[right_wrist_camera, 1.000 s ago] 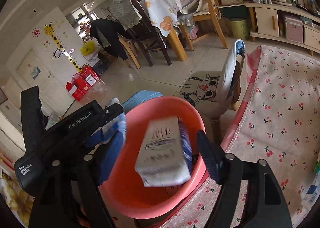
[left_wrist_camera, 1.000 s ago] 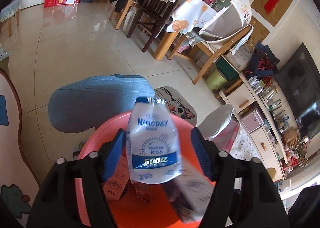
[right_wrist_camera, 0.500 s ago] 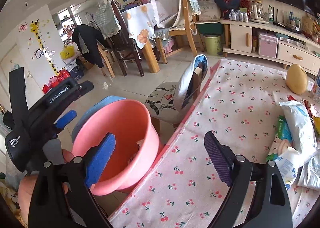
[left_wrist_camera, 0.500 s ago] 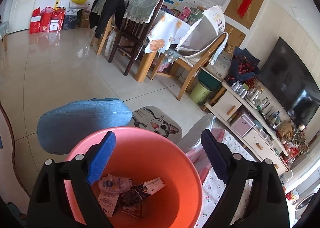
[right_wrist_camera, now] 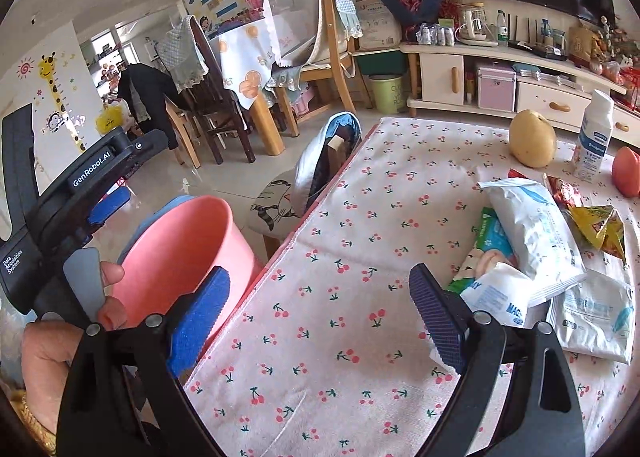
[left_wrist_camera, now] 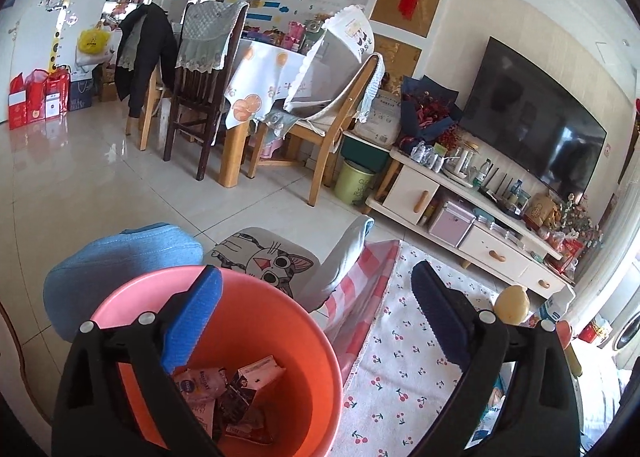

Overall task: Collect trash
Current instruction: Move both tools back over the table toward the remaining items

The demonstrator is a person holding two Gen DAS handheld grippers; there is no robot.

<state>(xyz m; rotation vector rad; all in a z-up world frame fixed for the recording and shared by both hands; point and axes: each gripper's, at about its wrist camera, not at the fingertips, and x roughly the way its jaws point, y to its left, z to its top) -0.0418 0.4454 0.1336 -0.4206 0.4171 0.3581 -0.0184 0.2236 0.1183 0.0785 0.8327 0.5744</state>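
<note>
Several wrappers [left_wrist_camera: 224, 389], pink bucket [left_wrist_camera: 320, 341], bottom

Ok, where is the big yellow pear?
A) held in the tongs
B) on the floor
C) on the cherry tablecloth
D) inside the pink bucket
C: the yellow pear sits on the cherry tablecloth, well away from the pink bucket, and both tongs are open and empty.

A home living-dining room: television [left_wrist_camera: 536, 113] on a cabinet, dining chairs [left_wrist_camera: 200, 69], a child's giraffe height chart [right_wrist_camera: 60, 93].
</note>
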